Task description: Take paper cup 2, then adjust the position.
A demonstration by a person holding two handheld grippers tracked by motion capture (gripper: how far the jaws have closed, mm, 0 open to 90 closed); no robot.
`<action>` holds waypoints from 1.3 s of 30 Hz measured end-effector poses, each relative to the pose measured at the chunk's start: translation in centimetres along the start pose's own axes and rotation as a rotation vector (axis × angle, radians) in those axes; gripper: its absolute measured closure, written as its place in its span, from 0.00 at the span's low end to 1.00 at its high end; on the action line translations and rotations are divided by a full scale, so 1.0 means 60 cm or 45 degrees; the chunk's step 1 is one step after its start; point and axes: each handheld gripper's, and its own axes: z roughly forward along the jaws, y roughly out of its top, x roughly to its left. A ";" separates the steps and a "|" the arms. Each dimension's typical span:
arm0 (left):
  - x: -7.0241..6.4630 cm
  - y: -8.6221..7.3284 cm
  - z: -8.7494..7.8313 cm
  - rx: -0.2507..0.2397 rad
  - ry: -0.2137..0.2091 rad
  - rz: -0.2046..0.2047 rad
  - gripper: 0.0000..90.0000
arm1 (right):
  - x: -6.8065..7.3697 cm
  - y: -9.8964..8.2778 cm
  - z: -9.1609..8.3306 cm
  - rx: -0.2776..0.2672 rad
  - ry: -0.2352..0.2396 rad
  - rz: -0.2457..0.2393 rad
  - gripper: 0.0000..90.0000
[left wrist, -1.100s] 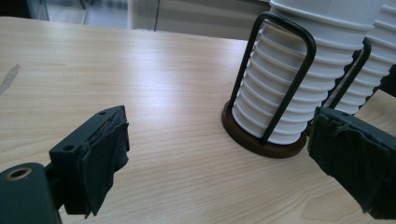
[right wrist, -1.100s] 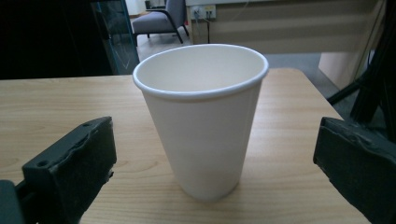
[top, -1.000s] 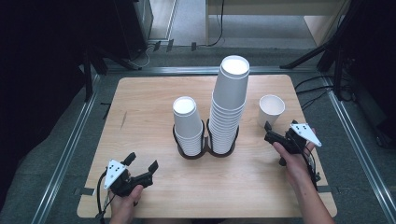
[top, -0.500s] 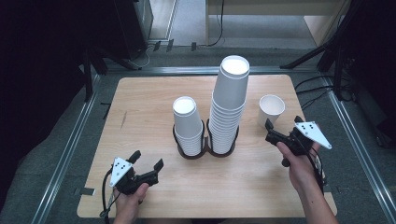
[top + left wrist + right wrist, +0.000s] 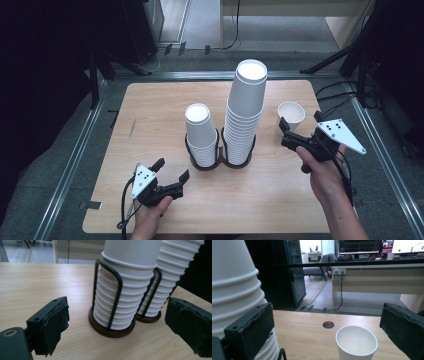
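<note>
- Plainly, no writing can be read on the white paper cups.
- Left gripper (image 5: 172, 171) is spread wide and empty, facing the short stack (image 5: 201, 132) in its wire holder (image 5: 110, 302).
- Right gripper (image 5: 300, 127) gapes empty, just short of the single cup (image 5: 291, 114), beside the tall stack (image 5: 245, 112).
- Right gripper view shows a round table hole (image 5: 328, 324) and office desks.

Nothing here can be read. The paper cups (image 5: 245, 120) are plain white with no print or logo. Far off beyond the table, the monitors (image 5: 362, 246) glow with coloured charts and marks, but they are too small and blurred to make out.
</note>
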 end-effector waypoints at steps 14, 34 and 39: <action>-0.056 0.015 0.040 0.000 -0.055 0.023 0.06 | 0.028 0.039 -0.019 -0.017 0.111 0.017 0.00; -0.109 0.057 0.057 -0.030 -0.089 0.072 0.06 | 0.083 0.069 -0.019 -0.015 0.252 0.020 0.00; -0.124 0.058 0.068 -0.029 -0.107 0.085 0.06 | 0.101 0.076 -0.016 -0.028 0.287 0.016 0.00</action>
